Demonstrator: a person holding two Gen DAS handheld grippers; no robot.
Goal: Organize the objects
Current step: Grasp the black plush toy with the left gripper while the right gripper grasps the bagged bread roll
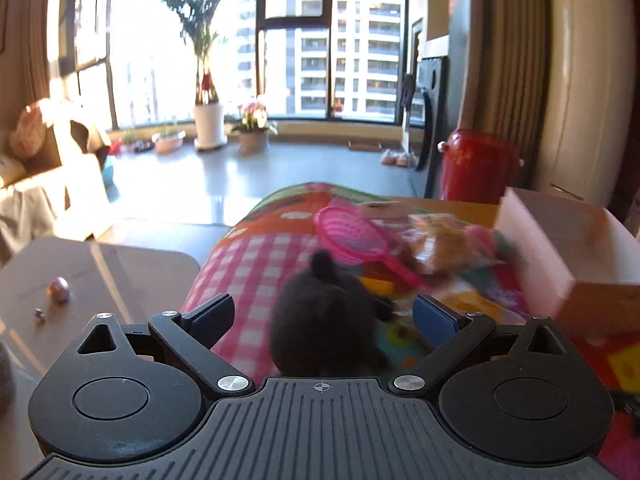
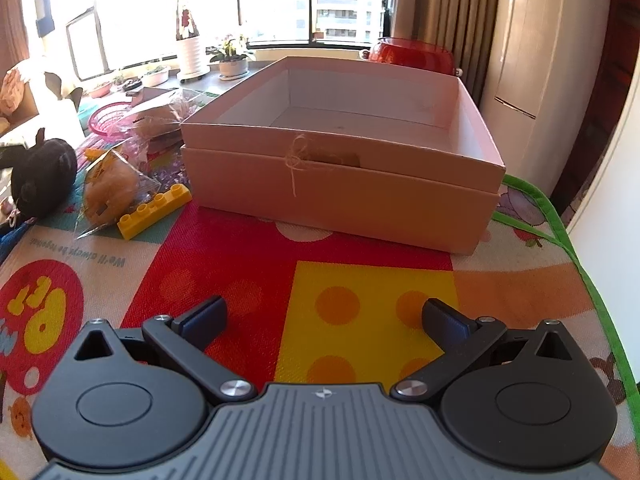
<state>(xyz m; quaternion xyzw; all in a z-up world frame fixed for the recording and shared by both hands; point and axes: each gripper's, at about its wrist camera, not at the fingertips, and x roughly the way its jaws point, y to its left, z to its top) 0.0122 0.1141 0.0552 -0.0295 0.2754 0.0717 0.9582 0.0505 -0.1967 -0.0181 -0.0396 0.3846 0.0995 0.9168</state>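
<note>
While your left gripper (image 1: 324, 312) stands spread around the black plush toy (image 1: 326, 316) without clamping it, the toy lies on the patterned mat (image 2: 256, 240), left of the open pink box (image 2: 340, 176); your right gripper (image 2: 324, 316) hangs apart, empty, facing the box.
</note>
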